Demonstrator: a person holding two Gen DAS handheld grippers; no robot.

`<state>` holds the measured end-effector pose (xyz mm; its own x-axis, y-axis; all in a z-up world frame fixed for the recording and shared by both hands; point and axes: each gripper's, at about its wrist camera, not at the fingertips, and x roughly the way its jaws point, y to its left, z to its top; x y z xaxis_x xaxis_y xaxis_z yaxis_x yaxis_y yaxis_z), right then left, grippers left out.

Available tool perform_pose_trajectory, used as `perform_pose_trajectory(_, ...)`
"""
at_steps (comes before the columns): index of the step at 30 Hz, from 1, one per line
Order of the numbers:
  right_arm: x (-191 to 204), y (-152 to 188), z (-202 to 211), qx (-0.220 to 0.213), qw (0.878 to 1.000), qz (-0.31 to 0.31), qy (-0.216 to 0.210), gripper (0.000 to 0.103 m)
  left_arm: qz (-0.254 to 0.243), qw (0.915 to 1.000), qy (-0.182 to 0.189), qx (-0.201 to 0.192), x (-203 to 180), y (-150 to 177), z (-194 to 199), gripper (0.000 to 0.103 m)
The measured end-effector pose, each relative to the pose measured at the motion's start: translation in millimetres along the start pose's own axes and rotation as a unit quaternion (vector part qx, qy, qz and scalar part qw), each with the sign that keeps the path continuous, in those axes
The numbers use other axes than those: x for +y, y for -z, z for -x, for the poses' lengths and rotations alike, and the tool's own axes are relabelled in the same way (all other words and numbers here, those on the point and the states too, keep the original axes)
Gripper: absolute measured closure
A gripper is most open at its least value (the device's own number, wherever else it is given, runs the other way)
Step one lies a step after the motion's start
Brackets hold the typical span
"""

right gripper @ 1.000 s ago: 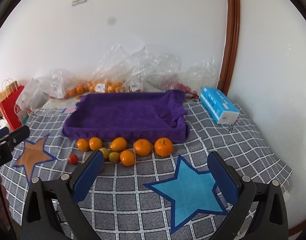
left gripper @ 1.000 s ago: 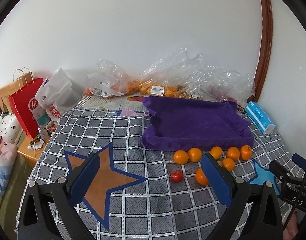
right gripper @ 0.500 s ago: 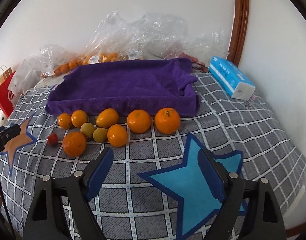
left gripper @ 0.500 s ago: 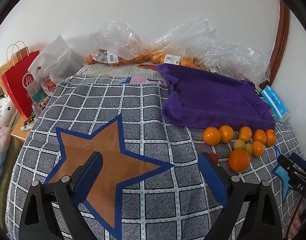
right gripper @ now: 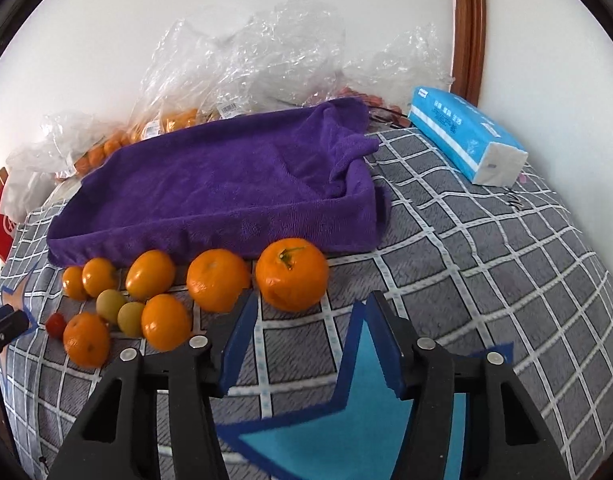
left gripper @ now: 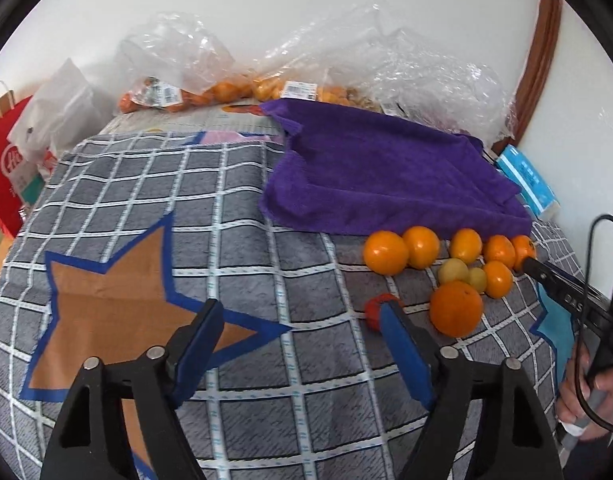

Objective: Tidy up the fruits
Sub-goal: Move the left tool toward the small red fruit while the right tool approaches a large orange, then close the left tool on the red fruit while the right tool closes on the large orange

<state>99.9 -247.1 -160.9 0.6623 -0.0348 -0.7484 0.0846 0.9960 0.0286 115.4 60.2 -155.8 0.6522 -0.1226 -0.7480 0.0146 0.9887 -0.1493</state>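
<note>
Both tongs have dropped closer to the grey checked tabletop [right gripper: 486, 240]: right tongs [right gripper: 310, 344] spread, empty, before the stemmed orange [right gripper: 292, 274]; left tongs [left gripper: 302, 344] likewise (one small red fruit [left gripper: 373, 312] beside). Seven oranges, two yellow-green fruits [right gripper: 120, 310], then one purple towel-lined tray [right gripper: 226, 184].

Two low wrist views, both facing the purple towel [left gripper: 386, 184] [right gripper: 226, 196].
</note>
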Motion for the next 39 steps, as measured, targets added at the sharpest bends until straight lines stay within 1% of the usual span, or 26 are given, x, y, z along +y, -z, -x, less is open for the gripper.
perform_pose_trajectory(3, 1, -3, -9, 0.008, 1.0, 0.005, -0.006, 0.048, -0.006, 0.9996, 0.024, 0.014, -7, 0, -8, 0.035)
perform_pose_trajectory(7, 3, -7, -14, 0.007, 1.0, 0.016, -0.008, 0.048, -0.016, 0.9984, 0.049, 0.025, -17, 3, -16, 0.041)
perform_pose_trajectory(8, 4, -8, -16, 0.01, 1.0, 0.012, -0.012, 0.048, -0.019, 0.9982, 0.051, 0.025, -20, 4, -17, 0.041)
perform_pose_trajectory(12, 7, -12, -27, 0.028, 0.999, 0.017, -0.016, 0.049, -0.03, 0.998, 0.052, 0.017, -28, 7, -21, 0.048)
perform_pose_trajectory(13, 6, -13, -28, 0.029, 0.999, 0.016, -0.018, 0.051, -0.032, 0.9979, 0.054, 0.017, -30, 6, -22, 0.05)
perform_pose_trajectory(14, 6, -13, -30, 0.032, 0.999, 0.014, -0.022, 0.057, -0.033, 0.9976, 0.057, 0.018, -31, 5, -22, 0.054)
perform_pose_trajectory(15, 6, -13, -31, 0.035, 0.999, 0.014, -0.028, 0.06, -0.034, 0.9973, 0.063, 0.019, -33, 4, -23, 0.058)
perform_pose_trajectory(17, 8, -11, -30, 0.033, 0.999, 0.018, -0.025, 0.06, -0.033, 0.9974, 0.061, 0.018, -34, 4, -24, 0.059)
perform_pose_trajectory(20, 9, -9, -28, 0.031, 0.999, 0.023, -0.025, 0.06, -0.033, 0.998, 0.054, 0.012, -33, 5, -24, 0.068)
perform_pose_trajectory(21, 9, -8, -26, 0.03, 0.999, 0.022, -0.026, 0.06, -0.026, 0.9981, 0.056, 0.011, -30, 5, -23, 0.072)
perform_pose_trajectory(23, 7, -7, -23, 0.028, 0.999, 0.019, -0.027, 0.06, -0.009, 0.9976, 0.067, 0.01, -24, 4, -21, 0.075)
perform_pose_trajectory(25, 7, -3, -18, 0.029, 0.999, 0.015, -0.028, 0.06, -0.003, 0.9972, 0.073, 0.013, -22, 3, -22, 0.076)
perform_pose_trajectory(30, 8, 5, -7, 0.027, 0.999, 0.019, -0.024, 0.06, -0.014, 0.9977, 0.066, 0.012, -25, 8, -18, 0.077)
perform_pose_trajectory(34, 9, 11, -1, 0.029, 0.999, 0.018, -0.023, 0.06, -0.012, 0.998, 0.059, 0.019, -26, 10, -19, 0.077)
perform_pose_trajectory(37, 8, 13, 2, 0.031, 0.999, 0.017, -0.021, 0.06, -0.005, 0.9982, 0.058, 0.016, -25, 10, -20, 0.077)
perform_pose_trajectory(39, 7, 15, 4, 0.032, 0.999, 0.013, -0.022, 0.06, -0.009, 0.9982, 0.057, 0.015, -25, 9, -21, 0.077)
